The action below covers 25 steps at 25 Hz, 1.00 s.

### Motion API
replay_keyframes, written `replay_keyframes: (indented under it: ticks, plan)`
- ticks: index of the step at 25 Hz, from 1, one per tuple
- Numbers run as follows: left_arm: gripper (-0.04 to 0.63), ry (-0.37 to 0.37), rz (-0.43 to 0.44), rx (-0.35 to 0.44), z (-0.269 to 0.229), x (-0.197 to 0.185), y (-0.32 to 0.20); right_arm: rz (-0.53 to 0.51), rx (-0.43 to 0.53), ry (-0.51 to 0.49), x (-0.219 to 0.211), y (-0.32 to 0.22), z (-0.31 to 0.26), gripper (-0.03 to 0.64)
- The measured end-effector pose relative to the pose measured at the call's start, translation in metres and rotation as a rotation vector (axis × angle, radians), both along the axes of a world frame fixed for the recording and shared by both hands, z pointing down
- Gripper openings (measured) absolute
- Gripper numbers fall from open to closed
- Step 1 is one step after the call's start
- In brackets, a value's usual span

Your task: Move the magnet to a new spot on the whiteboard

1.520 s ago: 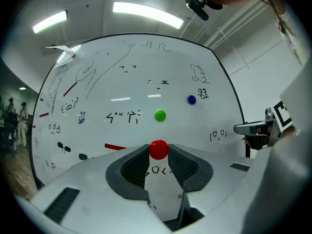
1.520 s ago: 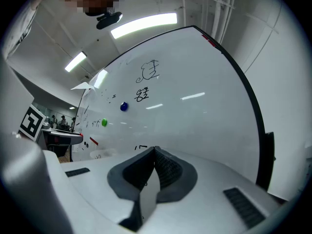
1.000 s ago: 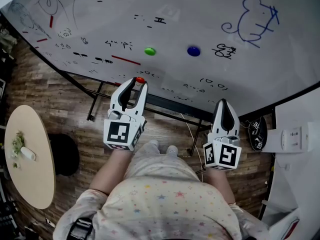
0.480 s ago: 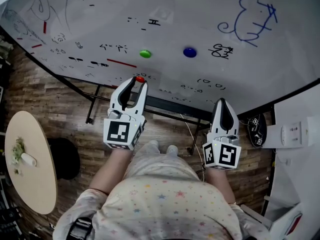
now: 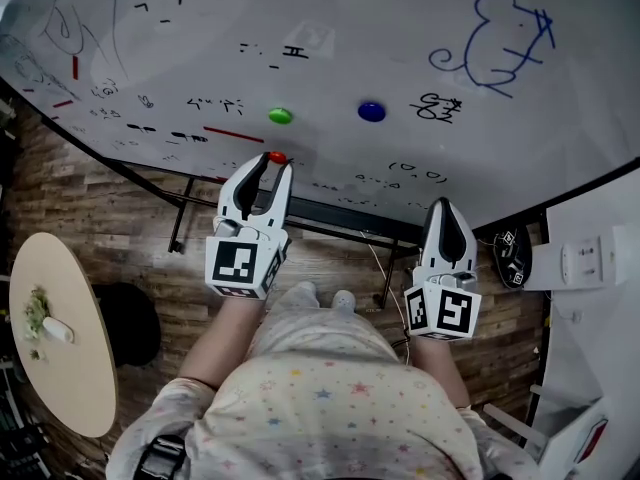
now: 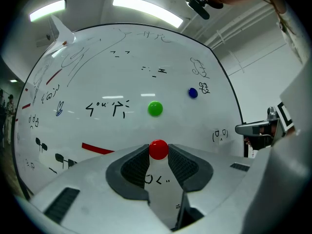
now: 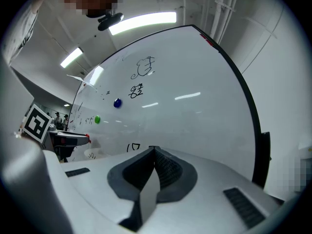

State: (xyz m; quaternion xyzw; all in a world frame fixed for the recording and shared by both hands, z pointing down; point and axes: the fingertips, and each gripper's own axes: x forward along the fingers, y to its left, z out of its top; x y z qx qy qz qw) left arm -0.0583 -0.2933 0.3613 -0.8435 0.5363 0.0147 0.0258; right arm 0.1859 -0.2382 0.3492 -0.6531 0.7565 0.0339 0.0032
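- Left gripper [image 6: 158, 152]: jaws pinched narrow on the red magnet [image 6: 158, 149], which is caught right at the tips with one pad on each side.
- Red magnet sits low on the whiteboard [image 5: 350, 48], near its bottom edge. It is just below the green magnet [image 5: 280, 116] and well left of the blue magnet [image 5: 371, 112].
- Right gripper [image 5: 445, 208]: jaws pressed together with nothing between them. It hangs by the board's lower right, apart from everything.
- Step in hand, my guess: carry the red magnet to a bare patch.
- The grip is tips-only on a round glossy cap. I'd hold the squeeze even and pull straight off the board, no twisting, or it could pop out.
- Best target looks like the bare white stretch at far right, under the blue drawing [image 5: 500, 38]. Keep clear of the marker scribbles [image 5: 225, 105] and the other two magnets.
- Bring it in flat, let it seat on the board, and only then spread the jaws.
- Can't tell whether the red magnet is touching the board or lifted off it. Neither view shows the gap.
- Scribbles are too small to read. The board's top and left run out of the head view.
- Round table [image 5: 70, 368] at lower left is not involved, and the bits on it are too small to name.
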Motion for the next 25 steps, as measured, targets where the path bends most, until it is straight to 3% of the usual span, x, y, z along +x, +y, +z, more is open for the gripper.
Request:
replay_keyframes:
  ticks: [25]
  plan:
    - [0.118,0.001,0.009,-0.019,0.006,0.008,-0.025,0.021,-0.01,-0.007,0.005,-0.008,0.007,0.0]
